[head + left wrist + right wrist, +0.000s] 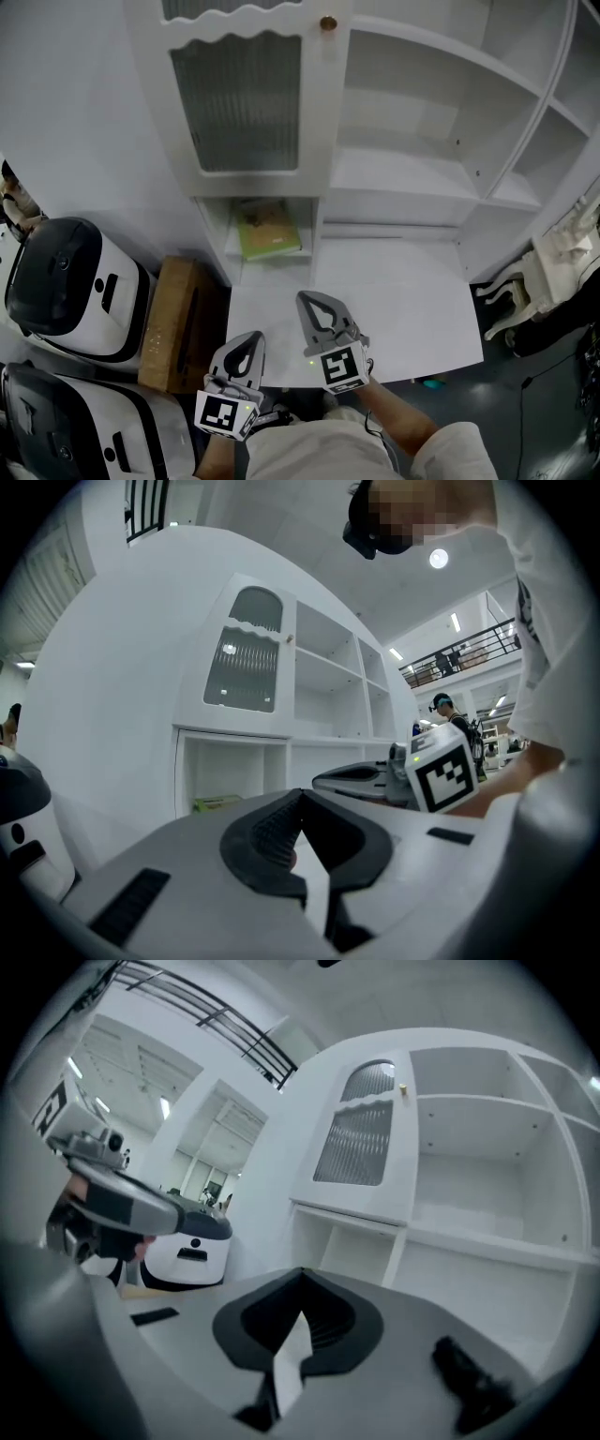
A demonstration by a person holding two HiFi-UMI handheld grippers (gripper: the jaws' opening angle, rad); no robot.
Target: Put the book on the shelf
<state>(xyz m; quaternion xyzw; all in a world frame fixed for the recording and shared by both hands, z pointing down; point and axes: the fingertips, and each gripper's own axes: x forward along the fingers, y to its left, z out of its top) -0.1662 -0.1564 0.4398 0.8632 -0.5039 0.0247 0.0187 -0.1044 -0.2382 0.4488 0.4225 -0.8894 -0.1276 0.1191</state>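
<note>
The left gripper (pixel 300 794) and the right gripper (pixel 302 1271) both have their jaws closed tip to tip, with nothing between them. The green book (pixel 269 232) lies flat in the lower-left compartment of the cabinet (pixel 328 112). Its cover print is too small to read. Only the left gripper view shows a distant person (pixel 448 708).

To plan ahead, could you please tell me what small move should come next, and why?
Probably just rest both grippers: the green book already lies in the low shelf cubby, and the left gripper and right gripper are shut and empty.
</note>
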